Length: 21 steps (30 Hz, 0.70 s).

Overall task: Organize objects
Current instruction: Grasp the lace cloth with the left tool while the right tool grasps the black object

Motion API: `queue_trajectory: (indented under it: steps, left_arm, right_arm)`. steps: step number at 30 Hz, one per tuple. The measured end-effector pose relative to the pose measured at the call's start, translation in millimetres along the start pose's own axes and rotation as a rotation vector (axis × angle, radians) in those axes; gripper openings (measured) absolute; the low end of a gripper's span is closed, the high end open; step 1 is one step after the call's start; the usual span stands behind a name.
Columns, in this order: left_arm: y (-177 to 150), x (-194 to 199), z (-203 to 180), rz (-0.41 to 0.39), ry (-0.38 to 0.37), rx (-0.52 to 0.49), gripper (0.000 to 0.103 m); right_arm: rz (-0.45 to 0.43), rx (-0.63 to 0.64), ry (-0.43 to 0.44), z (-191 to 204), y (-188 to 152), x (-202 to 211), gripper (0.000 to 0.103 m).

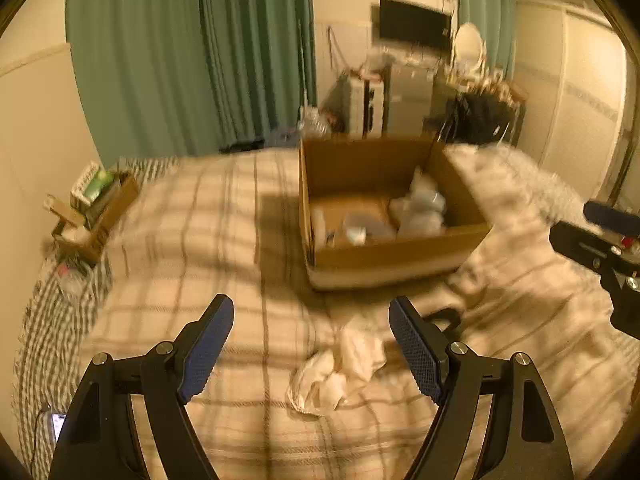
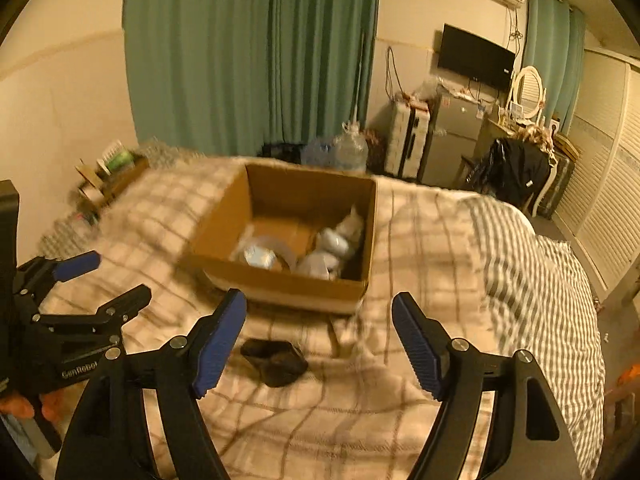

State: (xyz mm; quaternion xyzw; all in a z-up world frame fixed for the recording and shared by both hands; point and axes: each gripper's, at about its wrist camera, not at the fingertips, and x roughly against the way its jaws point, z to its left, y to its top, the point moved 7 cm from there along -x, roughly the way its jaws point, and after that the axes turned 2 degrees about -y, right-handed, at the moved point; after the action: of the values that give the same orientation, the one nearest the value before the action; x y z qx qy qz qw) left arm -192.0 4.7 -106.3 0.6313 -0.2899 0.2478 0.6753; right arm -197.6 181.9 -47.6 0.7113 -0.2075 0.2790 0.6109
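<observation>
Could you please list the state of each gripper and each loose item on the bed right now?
left gripper: open, empty.
right gripper: open, empty.
cardboard box: open-topped, partly filled, on the bed.
white cloth: crumpled on the blanket, outside the box.
dark item: lying on the blanket, outside the box.

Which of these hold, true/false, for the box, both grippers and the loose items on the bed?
1. The cardboard box is empty. False: it holds several pale wrapped items.
2. The left gripper is open and holds nothing. True.
3. The right gripper is shut on the dark item. False: it is open, and the item lies on the plaid blanket.
4. A crumpled white cloth lies on the blanket, outside the box. True.
</observation>
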Motion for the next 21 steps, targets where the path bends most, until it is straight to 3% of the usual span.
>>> queue_trajectory:
  steps: [3, 10, 13, 15, 18, 21]
  left_arm:
    - [-24, -30, -3, 0.059, 0.012, -0.005, 0.083]
    - [-65, -82, -10, 0.214, -0.026, -0.001, 0.079]
    - [-73, -96, -14, 0.266, -0.065, 0.005, 0.060]
    - [-79, -103, -20, 0.304, -0.089, -0.003, 0.026]
    - [-79, -97, -21, 0.286, -0.091, 0.001, 0.016]
    - [-71, -79, -16, 0.215, -0.062, 0.022, 0.015]
  right_arm:
    - [0.025, 0.018, -0.032, 3, -19, -29, 0.075]
    - [0.181, -0.012, -0.001, 7, -70, -92, 0.075]
    - [0.187, -0.030, 0.011, 4, -72, -96, 0.075]
    - [0.187, -0.030, 0.020, 5, -73, -97, 0.075]
    - [0.209, -0.023, 0.032, 9, -75, -103, 0.075]
    - [0.241, -0.023, 0.052, 16, -79, -114, 0.075]
